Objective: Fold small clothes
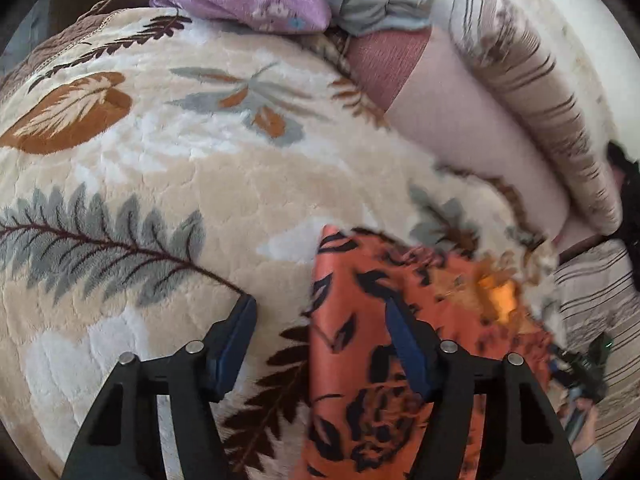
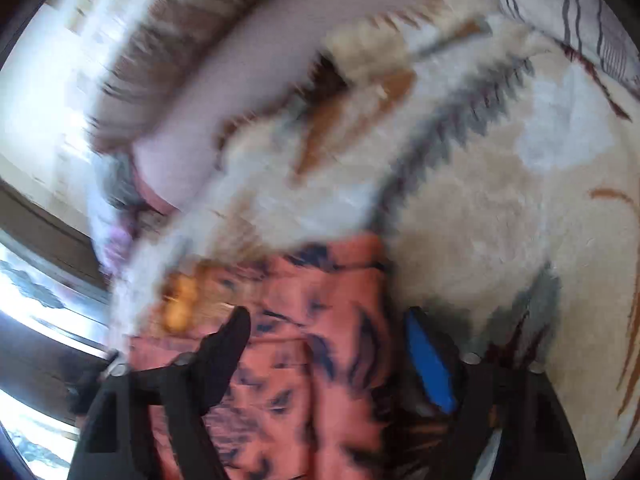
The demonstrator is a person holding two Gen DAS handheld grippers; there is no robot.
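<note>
Orange leaf-print garment (image 1: 360, 360) lies flat on the plush leaf blanket (image 1: 160, 168), so its edges are reachable for folding. Left gripper (image 1: 320, 320) straddles its left edge, jaws spread, pinching nothing. Right gripper (image 2: 328, 336) likewise spread over the cloth; view blurred

A small garment (image 1: 360, 360) lies on the blanket (image 1: 160, 160) that covers the bed, near the blanket's right side. Beyond it, at the blanket's far edge, sits a heap of clothes (image 1: 280, 0). Rolled bedding (image 1: 520, 100) runs along the blanket's right edge.
</note>
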